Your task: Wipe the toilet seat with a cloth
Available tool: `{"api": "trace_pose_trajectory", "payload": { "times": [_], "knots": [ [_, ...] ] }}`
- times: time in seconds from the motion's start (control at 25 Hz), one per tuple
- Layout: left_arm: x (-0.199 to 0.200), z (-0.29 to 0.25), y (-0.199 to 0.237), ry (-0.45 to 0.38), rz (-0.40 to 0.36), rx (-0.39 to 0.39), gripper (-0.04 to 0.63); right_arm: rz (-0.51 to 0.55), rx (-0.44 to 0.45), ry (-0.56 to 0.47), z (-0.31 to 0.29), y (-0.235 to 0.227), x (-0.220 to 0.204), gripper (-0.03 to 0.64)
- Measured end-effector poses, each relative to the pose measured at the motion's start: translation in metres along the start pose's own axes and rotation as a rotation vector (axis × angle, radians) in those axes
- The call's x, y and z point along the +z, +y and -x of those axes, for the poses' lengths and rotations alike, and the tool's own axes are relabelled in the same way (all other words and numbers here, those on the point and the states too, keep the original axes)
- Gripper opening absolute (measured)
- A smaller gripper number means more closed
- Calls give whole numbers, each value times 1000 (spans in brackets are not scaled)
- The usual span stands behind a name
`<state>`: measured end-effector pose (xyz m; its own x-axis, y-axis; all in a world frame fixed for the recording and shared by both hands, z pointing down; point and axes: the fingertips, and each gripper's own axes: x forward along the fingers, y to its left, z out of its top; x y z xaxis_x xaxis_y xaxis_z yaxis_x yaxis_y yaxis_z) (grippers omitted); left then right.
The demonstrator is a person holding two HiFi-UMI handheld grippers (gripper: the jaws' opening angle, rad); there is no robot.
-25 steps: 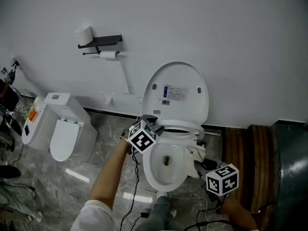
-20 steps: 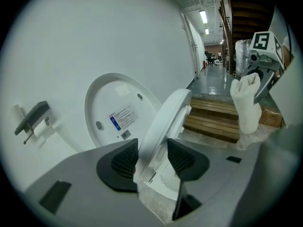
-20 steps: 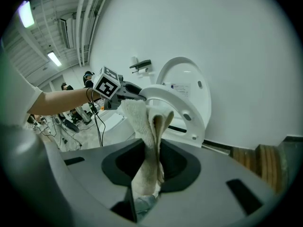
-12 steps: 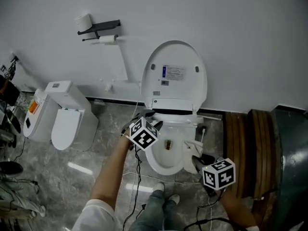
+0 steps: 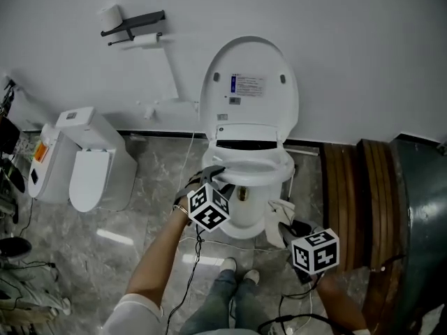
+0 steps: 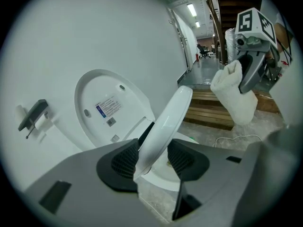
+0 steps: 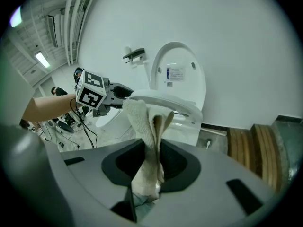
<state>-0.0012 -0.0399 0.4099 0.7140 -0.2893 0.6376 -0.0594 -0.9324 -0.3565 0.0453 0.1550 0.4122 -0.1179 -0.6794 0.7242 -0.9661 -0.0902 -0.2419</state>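
Note:
The white toilet (image 5: pixel 246 211) stands against the wall with its lid (image 5: pixel 250 82) upright. Its seat ring (image 5: pixel 255 167) is tilted a little above the bowl. My left gripper (image 5: pixel 215 175) is shut on the seat's front left rim; in the left gripper view the seat (image 6: pixel 166 119) runs edge-on between the pads of the left gripper (image 6: pixel 152 157). My right gripper (image 5: pixel 285 227) hangs by the bowl's right side, shut on a folded white cloth (image 5: pixel 277 213). In the right gripper view the cloth (image 7: pixel 147 126) stands up out of the right gripper (image 7: pixel 151 162).
A smaller white toilet unit (image 5: pixel 87 173) sits at the left. A paper holder (image 5: pixel 133 23) is on the wall. Wooden steps (image 5: pixel 356 201) and a dark cabinet (image 5: pixel 419 222) are at the right. Cables (image 5: pixel 199 253) and the person's shoes (image 5: pixel 237 271) are on the marble floor.
Both grippers have sunk and come nearer the person. The seat has come down with the left gripper. The toilet now sits higher in the head view.

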Motion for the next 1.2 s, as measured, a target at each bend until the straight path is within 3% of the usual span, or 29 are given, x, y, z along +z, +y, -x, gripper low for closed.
{"api": "trace_pose_trajectory", "payload": {
  "times": [0.64, 1.2],
  "knots": [
    [-55, -7, -67, 92, -93, -22, 207, -50, 28, 21, 20, 1, -43, 98],
    [-117, -25, -131, 192, -292, -29, 212, -55, 43, 68, 7, 15, -72, 98]
  ]
}}
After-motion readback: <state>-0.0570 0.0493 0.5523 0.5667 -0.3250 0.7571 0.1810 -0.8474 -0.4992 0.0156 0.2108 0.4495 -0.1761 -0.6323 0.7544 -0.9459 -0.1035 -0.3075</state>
